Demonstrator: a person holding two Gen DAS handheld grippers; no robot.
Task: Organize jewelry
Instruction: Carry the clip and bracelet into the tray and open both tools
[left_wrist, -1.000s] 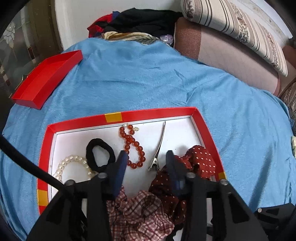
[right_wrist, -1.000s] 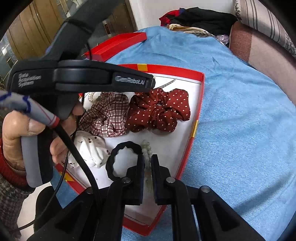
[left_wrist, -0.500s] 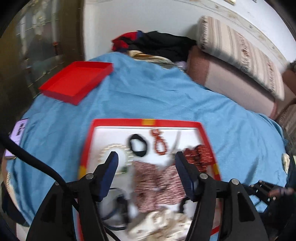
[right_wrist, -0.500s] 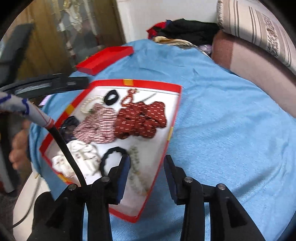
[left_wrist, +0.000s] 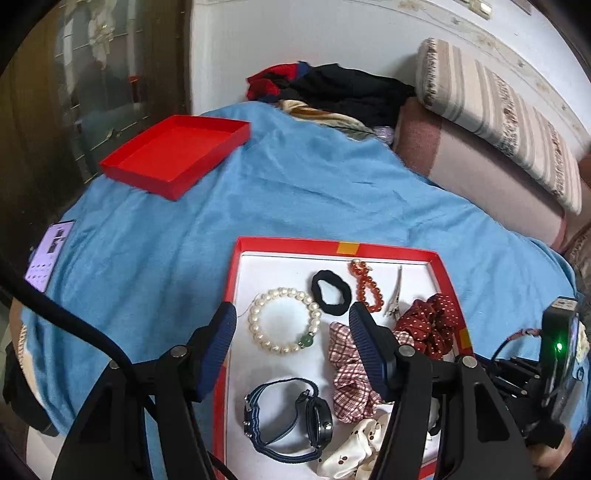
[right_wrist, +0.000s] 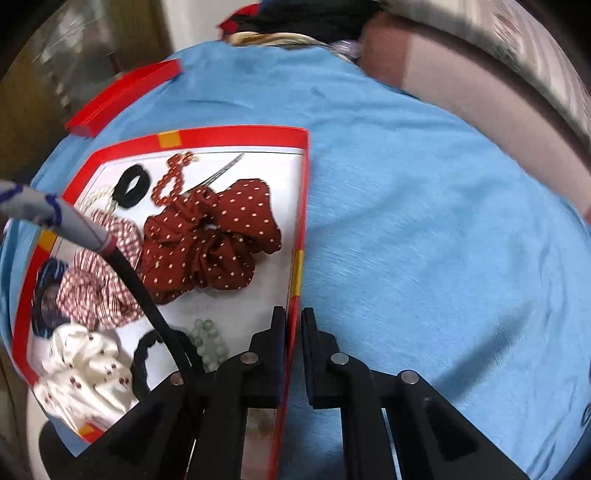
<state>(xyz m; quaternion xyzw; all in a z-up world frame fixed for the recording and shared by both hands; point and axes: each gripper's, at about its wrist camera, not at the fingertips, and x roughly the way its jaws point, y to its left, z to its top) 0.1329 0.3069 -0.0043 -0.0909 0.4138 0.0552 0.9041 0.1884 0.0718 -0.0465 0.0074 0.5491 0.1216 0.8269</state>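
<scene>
A red-rimmed white tray (left_wrist: 295, 243) lies on a blue blanket. In it are a pearl bracelet (left_wrist: 255, 317), a black hair tie (left_wrist: 316, 287), a red bead bracelet (left_wrist: 365, 284), a metal hair clip (left_wrist: 395, 295), a dotted red scrunchie (right_wrist: 210, 240), a plaid scrunchie (left_wrist: 347, 373), a watch (left_wrist: 317, 413), a white scrunchie (right_wrist: 85, 369) and pale green beads (right_wrist: 208, 343). My left gripper (left_wrist: 292, 317) hovers open above the tray with nothing between its pads. My right gripper (right_wrist: 293, 321) is shut on the tray's right rim (right_wrist: 297, 258).
An empty red lid (left_wrist: 177, 155) sits at the blanket's far left. A phone (left_wrist: 50, 254) lies near the left edge. Piled clothes (left_wrist: 340, 88) and striped pillows (left_wrist: 498, 122) line the back. The left gripper's cable (right_wrist: 125, 266) crosses the tray.
My left gripper lifted back off the scrunchies and its jaws widened. My right gripper left the black wavy tie, opened, shifted right and closed over the tray's rim.
</scene>
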